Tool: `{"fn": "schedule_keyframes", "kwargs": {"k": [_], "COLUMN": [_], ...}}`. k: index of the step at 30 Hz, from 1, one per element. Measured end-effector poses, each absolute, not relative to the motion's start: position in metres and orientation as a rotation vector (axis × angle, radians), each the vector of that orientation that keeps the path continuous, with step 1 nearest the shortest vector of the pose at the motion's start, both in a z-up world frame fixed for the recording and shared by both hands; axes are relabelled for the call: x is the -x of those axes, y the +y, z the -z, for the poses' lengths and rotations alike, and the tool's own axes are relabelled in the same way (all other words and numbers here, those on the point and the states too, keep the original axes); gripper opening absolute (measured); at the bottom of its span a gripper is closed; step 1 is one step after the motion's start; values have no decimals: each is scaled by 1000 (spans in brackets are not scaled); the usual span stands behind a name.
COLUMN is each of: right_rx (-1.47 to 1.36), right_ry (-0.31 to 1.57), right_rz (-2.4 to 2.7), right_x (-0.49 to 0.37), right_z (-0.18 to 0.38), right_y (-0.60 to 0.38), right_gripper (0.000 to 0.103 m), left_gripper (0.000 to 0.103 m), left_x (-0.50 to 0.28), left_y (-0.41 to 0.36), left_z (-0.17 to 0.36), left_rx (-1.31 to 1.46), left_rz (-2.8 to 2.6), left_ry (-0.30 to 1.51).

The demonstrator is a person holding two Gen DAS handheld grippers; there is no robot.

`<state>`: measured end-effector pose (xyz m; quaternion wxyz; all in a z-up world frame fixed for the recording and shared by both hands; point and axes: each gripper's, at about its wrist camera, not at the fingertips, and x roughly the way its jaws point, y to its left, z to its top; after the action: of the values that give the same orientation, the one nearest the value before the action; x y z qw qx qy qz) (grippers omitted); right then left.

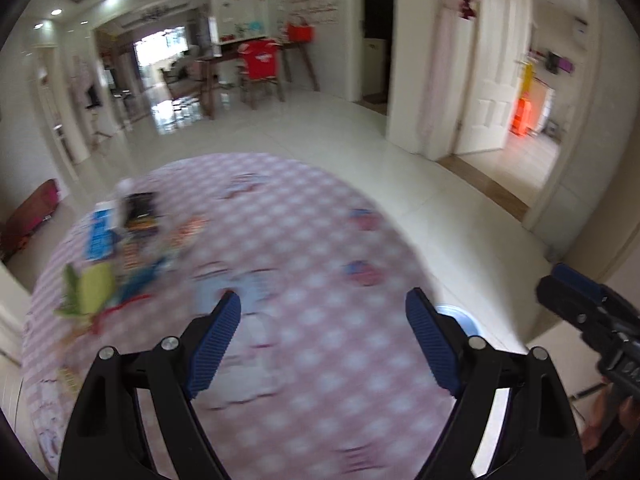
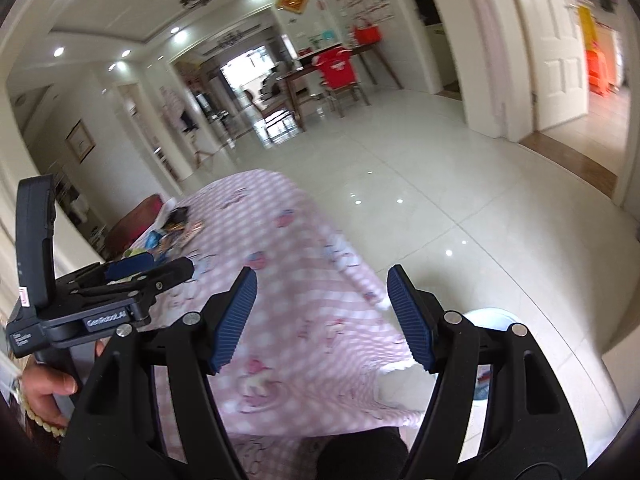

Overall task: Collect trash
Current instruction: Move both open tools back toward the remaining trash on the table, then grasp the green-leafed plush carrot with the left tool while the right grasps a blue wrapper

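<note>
A round table under a pink checked cloth (image 1: 320,220) fills the lower half of both views. Blurred trash lies at its far left: a blue packet (image 1: 100,236), a black packet (image 1: 140,208) and a green wrapper (image 1: 90,288). In the right wrist view the same pile (image 2: 176,228) is small and far. My left gripper (image 1: 323,300) hangs open above the cloth, nothing between its blue pads. My right gripper (image 2: 322,276) is also open and empty, over the table's right edge. A pale bin (image 2: 492,320) stands on the floor below that edge.
Shiny white floor tiles (image 2: 400,184) spread beyond the table. A wooden dining table and a chair with a red shirt (image 1: 260,60) stand far back. An open white door (image 1: 492,80) is at the right. A hand (image 2: 48,388) holds the left gripper (image 2: 160,270).
</note>
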<state>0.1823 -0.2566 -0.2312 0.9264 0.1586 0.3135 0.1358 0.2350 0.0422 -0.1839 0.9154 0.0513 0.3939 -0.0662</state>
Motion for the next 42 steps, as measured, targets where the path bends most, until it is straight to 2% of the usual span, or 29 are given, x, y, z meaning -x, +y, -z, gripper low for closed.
{"fn": "schedule_keyframes", "kwargs": {"k": [8, 15, 17, 24, 27, 29, 32, 33, 34, 36, 37, 42], "right_rx": [-178, -185, -202, -285, -352, -381, -423, -433, -433, -429, -430, -413], "right_ry": [693, 794, 818, 916, 944, 952, 949, 951, 953, 946, 942, 876], "right_rz": [-435, -557, -578, -601, -591, -586, -573, -573, -571, -578, -579, -608], "right_x": [-213, -258, -270, -316, -329, -335, -344, -346, -348, -350, -350, -340], "right_z": [227, 241, 246, 272, 279, 283, 283, 283, 285, 285, 285, 273], "right_y": [-142, -62, -42, 7, 13, 17, 18, 18, 19, 20, 20, 12], "right_gripper": [68, 66, 65, 53, 47, 38, 32, 30, 19, 17, 10, 6], "left_gripper": [83, 82, 74, 64, 55, 39, 20, 18, 17, 16, 16, 16], "left_x": [-235, -247, -255, -274, -280, -281, -283, -283, -283, -280, -277, -264], "left_y": [179, 241, 251, 265, 268, 270, 274, 274, 274, 272, 272, 268], "left_z": [196, 219, 227, 238, 241, 242, 241, 241, 240, 238, 236, 218], "left_rx": [29, 101, 106, 139, 151, 150, 199, 198, 193, 193, 196, 210], "left_rz": [-129, -176, -169, -148, -127, -135, -110, -114, -117, -115, -112, -93], "left_ry": [824, 864, 885, 909, 924, 923, 917, 913, 910, 899, 891, 848]}}
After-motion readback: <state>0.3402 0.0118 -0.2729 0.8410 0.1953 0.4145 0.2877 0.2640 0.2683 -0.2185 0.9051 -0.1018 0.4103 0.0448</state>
